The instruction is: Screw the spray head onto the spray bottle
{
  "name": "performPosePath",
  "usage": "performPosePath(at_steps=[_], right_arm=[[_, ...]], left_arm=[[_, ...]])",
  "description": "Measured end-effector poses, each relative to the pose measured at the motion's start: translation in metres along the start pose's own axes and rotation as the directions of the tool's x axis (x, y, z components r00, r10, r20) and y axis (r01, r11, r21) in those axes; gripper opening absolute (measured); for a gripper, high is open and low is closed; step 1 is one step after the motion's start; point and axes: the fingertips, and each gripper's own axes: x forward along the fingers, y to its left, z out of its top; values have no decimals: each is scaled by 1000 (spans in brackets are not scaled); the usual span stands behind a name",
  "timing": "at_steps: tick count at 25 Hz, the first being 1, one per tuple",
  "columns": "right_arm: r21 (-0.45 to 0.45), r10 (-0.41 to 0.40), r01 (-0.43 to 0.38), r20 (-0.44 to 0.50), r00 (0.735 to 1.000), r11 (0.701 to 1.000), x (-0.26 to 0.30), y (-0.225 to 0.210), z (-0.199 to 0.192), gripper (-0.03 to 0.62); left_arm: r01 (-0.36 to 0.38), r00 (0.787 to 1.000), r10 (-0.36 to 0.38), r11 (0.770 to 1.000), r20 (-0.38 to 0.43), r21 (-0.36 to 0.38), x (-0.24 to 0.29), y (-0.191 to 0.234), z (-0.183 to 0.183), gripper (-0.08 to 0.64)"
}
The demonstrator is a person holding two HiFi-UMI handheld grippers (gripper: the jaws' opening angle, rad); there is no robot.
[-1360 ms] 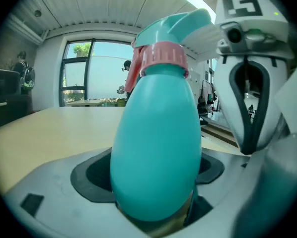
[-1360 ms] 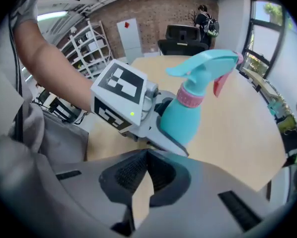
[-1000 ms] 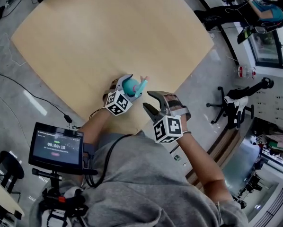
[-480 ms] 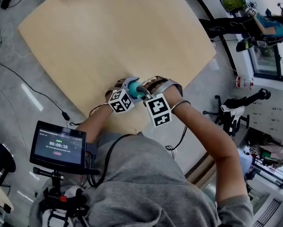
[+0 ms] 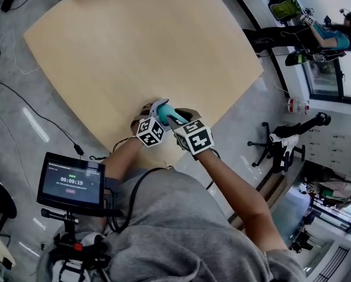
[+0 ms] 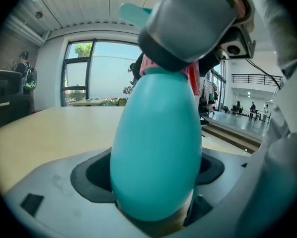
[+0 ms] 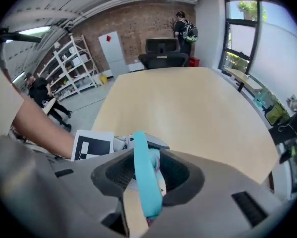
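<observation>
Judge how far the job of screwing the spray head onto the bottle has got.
Done: the left gripper clamps the teal spray bottle, and the spray head sits on its neck. In hand: the right gripper is closed on the spray head, placed to twist it. Left: turning until tight, then letting go. The threads are hidden, so how far it is screwed cannot be told.

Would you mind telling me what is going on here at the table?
A person works with a gripper in each hand at the near edge of a wooden table. The left gripper clamps the teal spray bottle in its jaws, and the right gripper holds the spray head on the bottle's neck. How far it is screwed on cannot be told.
</observation>
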Motion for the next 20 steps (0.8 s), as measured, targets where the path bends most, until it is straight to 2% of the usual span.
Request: performPosePath(at_steps=[1, 2, 4, 5, 6, 7, 8, 9, 10, 11, 12, 13, 14, 15, 16, 17, 18, 19, 20], right_arm=[[-45, 41, -41, -12, 999, 998, -2, 4, 0, 142], [-97, 87, -89, -27, 996, 991, -8, 8, 1, 173], [-234, 170, -174, -36, 985, 957, -29, 16, 13, 181], [-329, 207, -208, -37, 978, 921, -44, 19, 21, 183], [-444, 239, -235, -49, 970, 864, -58, 23, 28, 183], [-574, 253, -251, -80, 964, 779, -71, 25, 32, 183], [-709, 234, -254, -127, 964, 658, -81, 24, 32, 183], [-832, 177, -248, -183, 967, 497, -88, 20, 30, 183], [-920, 91, -246, -229, 969, 306, -89, 14, 24, 183], [-960, 4, -255, -256, 967, 114, -87, 9, 17, 183], [-962, -52, -269, -266, 963, -49, -82, 8, 11, 183], [-945, -68, -275, -267, 961, -177, -76, 12, 4, 186], [-921, -55, -270, -266, 962, -280, -70, 20, -1, 199], [-891, -36, -262, -268, 963, -370, -65, 28, -7, 217], [-856, -28, -262, -279, 960, -446, -59, 33, -15, 225], [-819, -33, -271, -296, 955, -505, -53, 34, -23, 232], [-789, -44, -282, -309, 950, -546, -45, 34, -30, 235], [-767, -54, -290, -318, 947, -573, -37, 33, -35, 235], [-756, -59, -294, -322, 945, -584, -28, 33, -39, 235]], left_arm=[[7, 1000, -7, 1000, 1, 0, 0, 0, 0, 419], [21, 1000, -21, 1000, 1, 4, 0, -1, -1, 418], [68, 998, -68, 997, -2, 24, -1, -5, -1, 419], [102, 995, -102, 994, -6, 40, -2, -9, -2, 419], [143, 990, -142, 988, -11, 59, -4, -13, -2, 419], [189, 982, -188, 979, -19, 79, -5, -17, -4, 419], [238, 971, -236, 966, -28, 101, -8, -22, -6, 419], [285, 959, -282, 951, -39, 121, -11, -27, -8, 419], [326, 945, -322, 935, -50, 138, -14, -31, -10, 419], [357, 934, -353, 922, -59, 149, -17, -33, -11, 419], [379, 925, -373, 912, -67, 155, -19, -35, -13, 419], [393, 920, -386, 906, -74, 158, -20, -35, -13, 419], [402, 916, -394, 902, -78, 159, -21, -35, -13, 419], [408, 913, -400, 898, -81, 162, -21, -35, -13, 419], [412, 911, -404, 896, -82, 165, -20, -35, -12, 419], [415, 910, -407, 894, -83, 168, -20, -35, -11, 419], [417, 909, -409, 893, -83, 171, -19, -34, -10, 419], [418, 908, -410, 892, -83, 172, -19, -34, -10, 419], [418, 909, -410, 892, -82, 173, -18, -34, -9, 419]])
